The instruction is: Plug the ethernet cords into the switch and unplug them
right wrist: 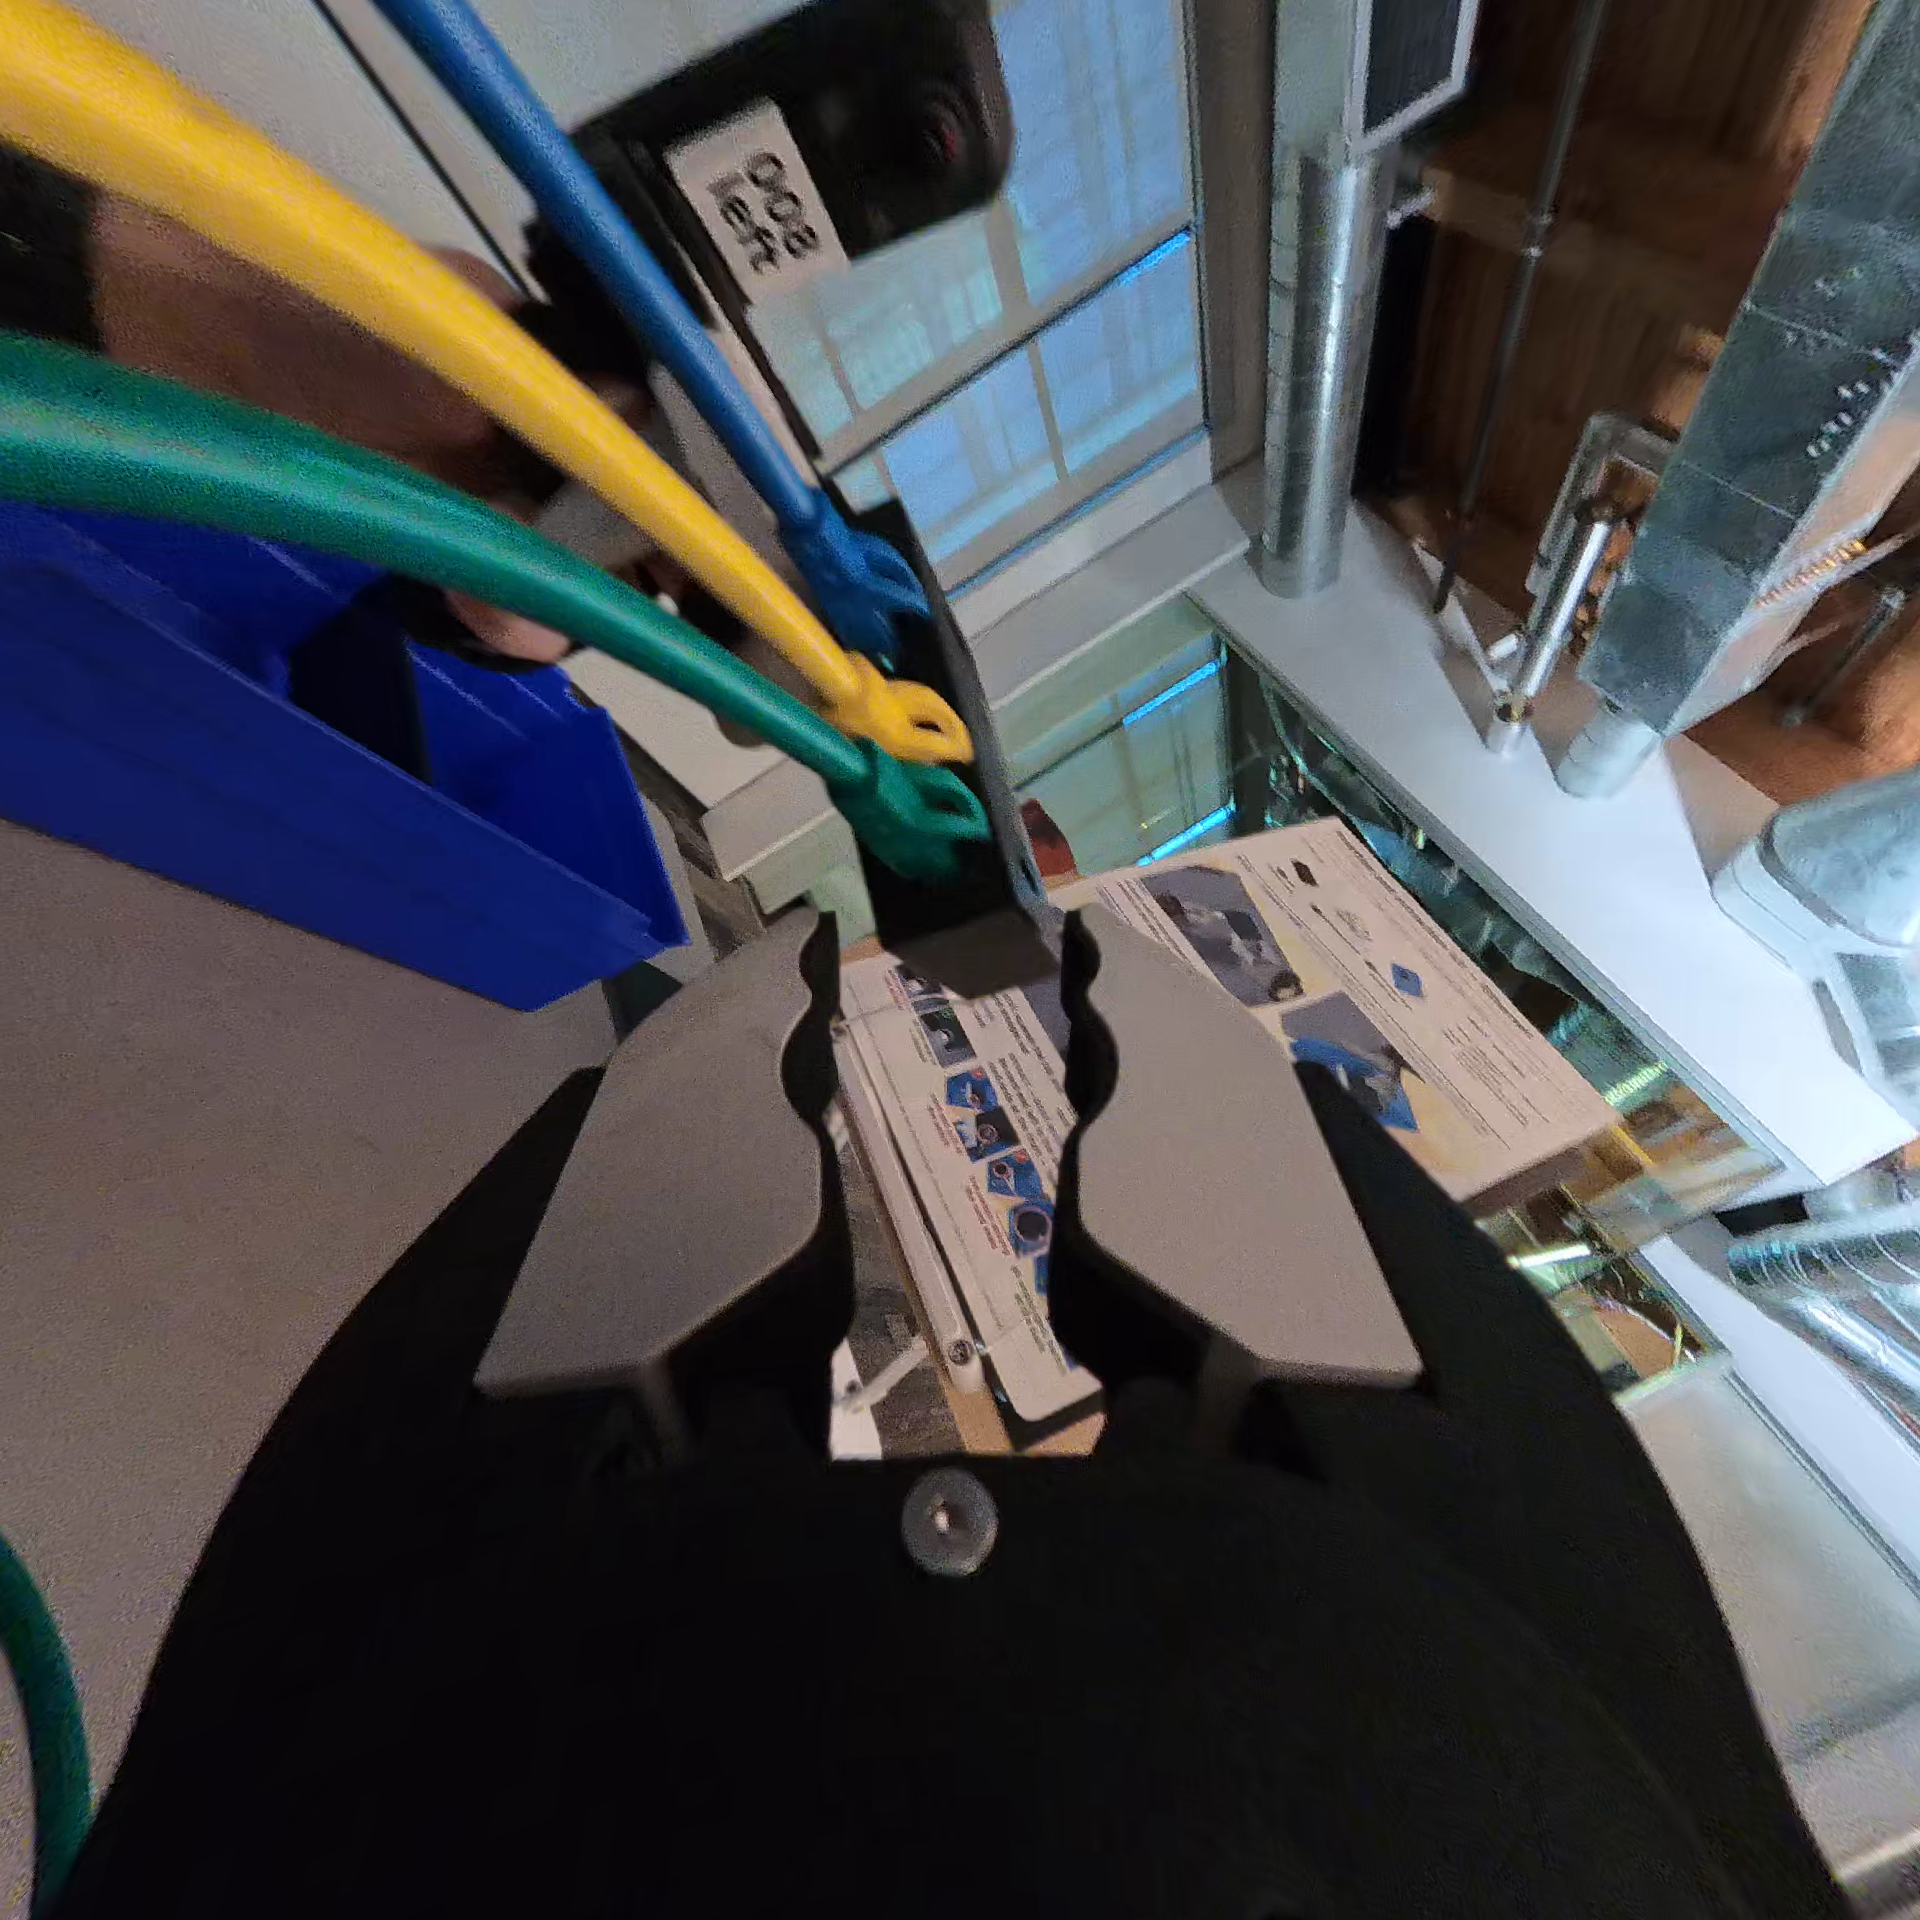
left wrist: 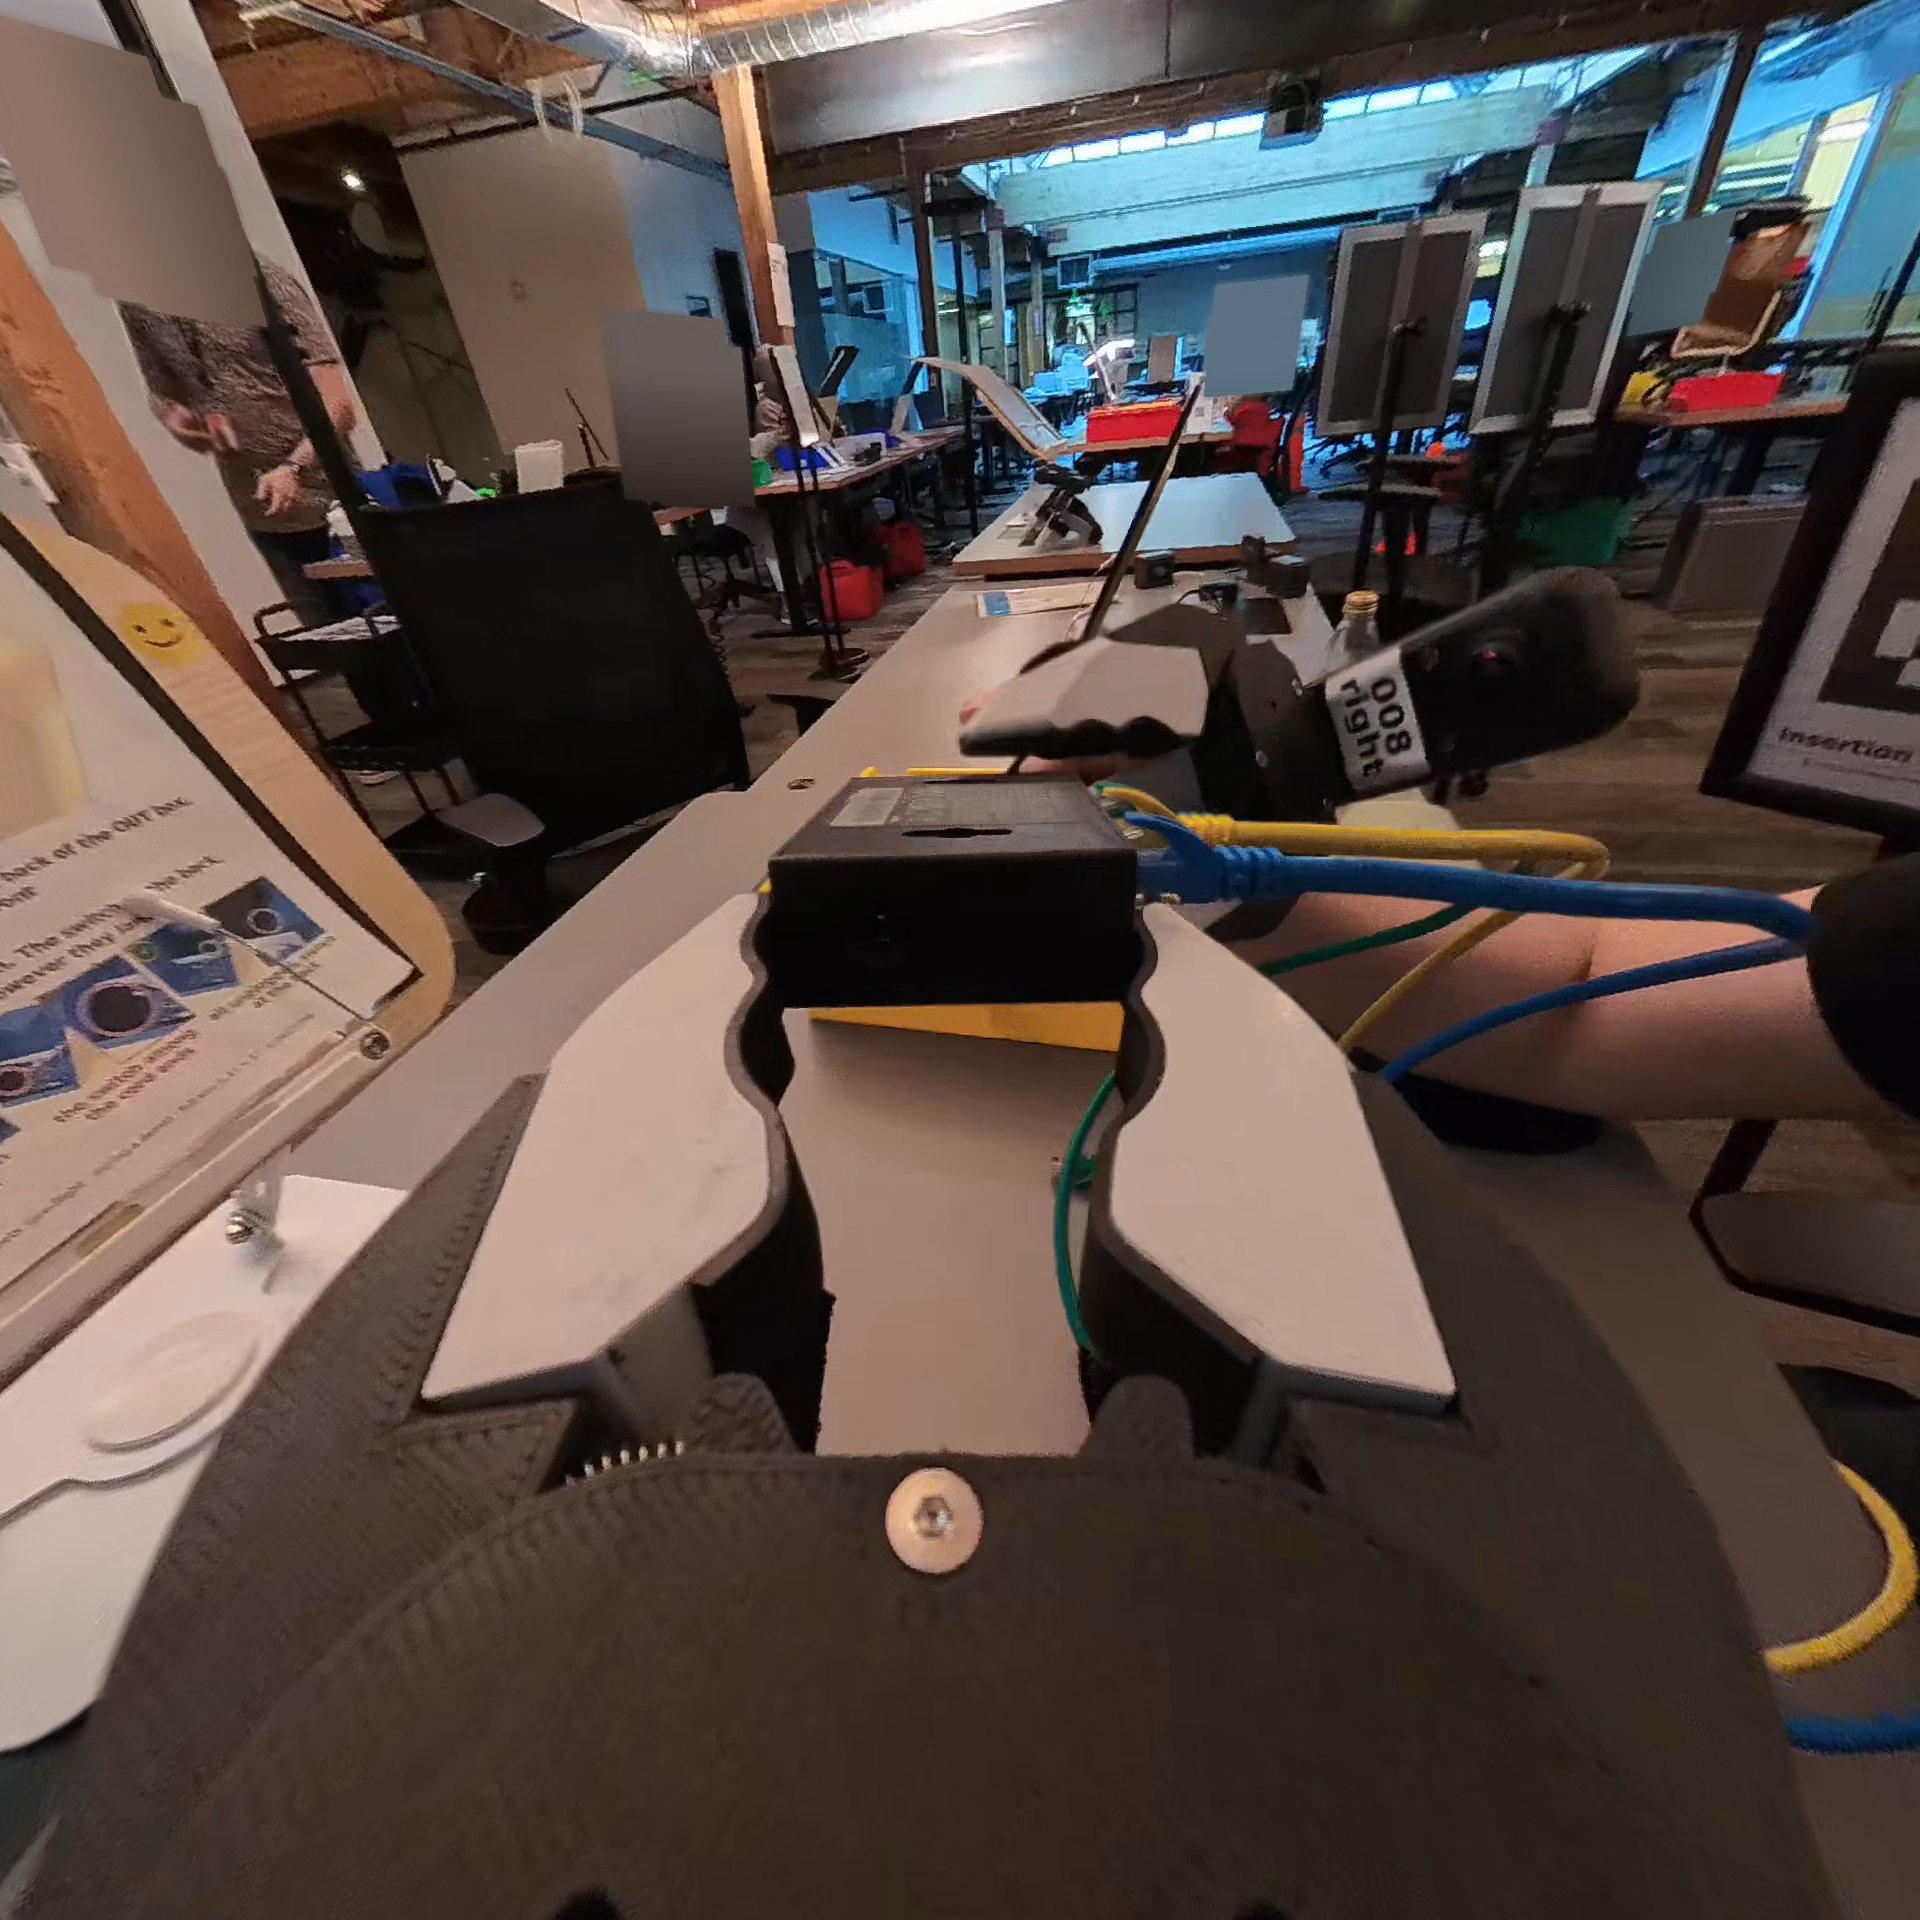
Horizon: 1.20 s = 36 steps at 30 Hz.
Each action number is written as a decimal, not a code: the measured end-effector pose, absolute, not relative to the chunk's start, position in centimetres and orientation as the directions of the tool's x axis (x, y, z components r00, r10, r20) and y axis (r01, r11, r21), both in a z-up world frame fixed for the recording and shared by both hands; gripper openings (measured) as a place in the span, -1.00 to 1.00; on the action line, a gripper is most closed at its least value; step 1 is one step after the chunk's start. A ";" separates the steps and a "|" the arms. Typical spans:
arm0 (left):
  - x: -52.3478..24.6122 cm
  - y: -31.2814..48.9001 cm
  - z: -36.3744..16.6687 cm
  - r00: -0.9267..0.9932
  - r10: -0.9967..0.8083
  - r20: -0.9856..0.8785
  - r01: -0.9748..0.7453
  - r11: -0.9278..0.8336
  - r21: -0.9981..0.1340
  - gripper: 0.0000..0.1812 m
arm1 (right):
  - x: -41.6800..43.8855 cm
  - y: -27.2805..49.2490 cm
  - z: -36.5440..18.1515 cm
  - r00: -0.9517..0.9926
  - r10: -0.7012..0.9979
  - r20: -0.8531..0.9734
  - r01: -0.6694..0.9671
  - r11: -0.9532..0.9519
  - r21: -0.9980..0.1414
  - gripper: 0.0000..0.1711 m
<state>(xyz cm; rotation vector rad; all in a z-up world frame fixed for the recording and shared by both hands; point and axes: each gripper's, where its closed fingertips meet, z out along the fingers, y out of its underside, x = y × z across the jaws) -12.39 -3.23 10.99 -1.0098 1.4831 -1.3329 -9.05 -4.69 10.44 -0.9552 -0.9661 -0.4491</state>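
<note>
My left gripper is shut on the near end of the black switch and holds it level over the grey table. A yellow piece shows under the switch. The blue cord and yellow cord are plugged into the switch's right side. The green cord hangs below. In the right wrist view, the blue cord, yellow cord and green cord all sit in the switch. My right gripper is open, its tips on either side of the switch's end, nearest the green plug. It also shows in the left wrist view.
An instruction board stands at the left. A framed sign stands at the right. A blue bin sits beside the cords. A forearm lies across the right. A laptop and a bottle stand farther along the table. The gap from one gripper's tips to the other's is roughly 5 cm.
</note>
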 end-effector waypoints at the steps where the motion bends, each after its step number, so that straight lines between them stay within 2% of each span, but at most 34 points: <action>1: -12.2 -3.3 10.8 -0.286 -0.955 -0.079 -0.024 0.089 -0.996 -0.34 | -9.3 -4.7 10.3 0.508 0.079 0.858 0.708 0.528 -0.468 -0.50; 3: -11.6 -3.7 10.2 -0.289 -0.955 -0.072 -0.051 0.090 -0.995 -0.34 | -9.7 -5.0 10.5 0.476 0.030 0.879 0.736 0.534 -0.416 -0.53; 4: -11.4 -3.9 10.0 -0.290 -0.954 -0.072 -0.057 0.092 -0.994 -0.33 | -9.8 -4.9 10.2 0.443 0.028 0.896 0.760 0.519 -0.391 -0.65; 6: -11.2 -4.0 9.9 -0.283 -0.954 -0.099 -0.042 0.115 -0.992 -0.33 | -9.6 -4.9 10.0 0.393 -0.011 0.919 0.803 0.491 -0.338 -0.66; 9: -11.5 -3.8 9.4 -0.259 -0.943 -0.208 -0.046 0.228 -0.973 -0.32 | -9.8 -4.8 9.4 0.353 0.039 0.935 0.817 0.474 -0.329 -0.66; 11: -11.6 -2.5 8.9 -0.143 -0.928 -0.345 -0.096 0.359 -0.928 -0.07 | -9.9 -4.8 8.6 0.344 0.114 0.932 0.809 0.468 -0.356 -0.66; 13: -11.9 -2.5 8.7 -0.080 -0.854 -0.514 -0.124 0.520 -0.845 0.02 | -10.0 -4.9 7.8 0.341 0.210 0.916 0.789 0.466 -0.401 -0.66; 16: -12.0 -4.1 8.3 -0.081 -0.725 -0.684 -0.121 0.689 -0.715 -0.13 | -10.0 -5.3 7.2 0.357 0.333 0.872 0.745 0.462 -0.482 -0.66; 20: -11.1 -4.3 6.3 -0.097 -0.584 -0.806 -0.205 0.804 -0.558 -0.29 | -10.6 -6.4 7.1 0.357 0.434 0.827 0.684 0.482 -0.548 -0.66; 22: -10.5 -4.9 5.8 -0.095 -0.525 -0.846 -0.179 0.845 -0.504 -0.46 | -11.4 -6.9 6.5 0.328 0.489 0.808 0.670 0.482 -0.564 -0.65; 23: -10.3 -5.2 5.3 -0.107 -0.484 -0.868 -0.168 0.870 -0.464 -0.61 | -11.6 -6.9 6.3 0.319 0.495 0.808 0.674 0.480 -0.561 -0.65; 24: -10.2 -5.2 5.0 -0.103 -0.439 -0.892 -0.167 0.892 -0.420 -0.64 | -11.6 -6.9 6.0 0.307 0.503 0.808 0.684 0.474 -0.555 -0.65; 28: -9.5 -4.6 4.4 -0.049 -0.303 -0.952 -0.186 0.939 -0.290 -0.65 | -11.0 -6.4 5.2 0.301 0.513 0.804 0.685 0.471 -0.556 -0.65; 32: -8.7 -4.0 3.3 -0.056 -0.241 -0.969 -0.234 0.947 -0.222 -0.67 | -9.9 -5.7 3.8 0.276 0.527 0.804 0.700 0.463 -0.544 -0.63; 33: -8.5 -3.6 3.2 -0.046 -0.214 -0.976 -0.255 0.947 -0.196 -0.68 | -9.5 -5.2 3.7 0.289 0.506 0.813 0.710 0.457 -0.536 -0.60; 34: -8.5 -3.0 3.2 -0.036 -0.183 -0.982 -0.281 0.945 -0.166 -0.63 | -8.9 -4.4 4.0 0.328 0.463 0.823 0.717 0.445 -0.536 -0.48; 35: -8.6 -2.3 3.2 -0.041 -0.168 -0.985 -0.312 0.938 -0.148 -0.68 | -8.0 -3.6 4.2 0.367 0.426 0.827 0.733 0.415 -0.539 -0.38; 36: -8.9 -1.6 3.1 -0.050 -0.174 -0.983 -0.345 0.927 -0.147 -0.68 | -7.0 -3.1 3.7 0.383 0.434 0.815 0.754 0.362 -0.547 -0.47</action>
